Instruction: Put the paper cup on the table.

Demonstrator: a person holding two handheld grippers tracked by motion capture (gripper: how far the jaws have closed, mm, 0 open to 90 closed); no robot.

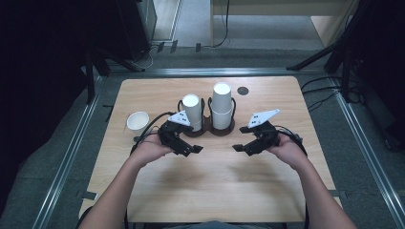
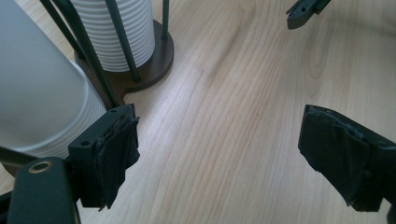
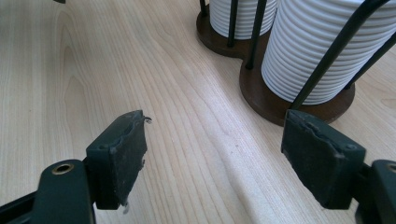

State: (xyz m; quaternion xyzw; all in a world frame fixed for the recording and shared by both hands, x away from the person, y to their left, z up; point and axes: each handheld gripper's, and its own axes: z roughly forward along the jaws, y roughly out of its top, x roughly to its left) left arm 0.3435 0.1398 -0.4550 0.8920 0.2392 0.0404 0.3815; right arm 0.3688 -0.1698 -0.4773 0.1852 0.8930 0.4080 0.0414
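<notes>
A light wooden bench (image 1: 215,191) stands on grey floor (image 1: 377,157); dark stands at 10 and 2 o'clock.

My left gripper (image 1: 187,145) and right gripper (image 1: 248,143): black frames, a pale three-cornered plate atop each, black cables trailing. Jaws wear frayed black pads (image 3: 126,149); brass-ringed screw hole (image 2: 40,166). Forearms bare.

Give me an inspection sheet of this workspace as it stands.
Surface: wooden table, bare in front.
Job's things: two cup stacks, left and right, upright in a dark twin holder; one loose cup at left.
Clutter: dark round disc near the far edge.
Grippers: left tool and right tool open, holding nothing, in front of the holder.
Cables: black cable trails from the left tool.
Surroundings: grey floor, dark stands.
</notes>
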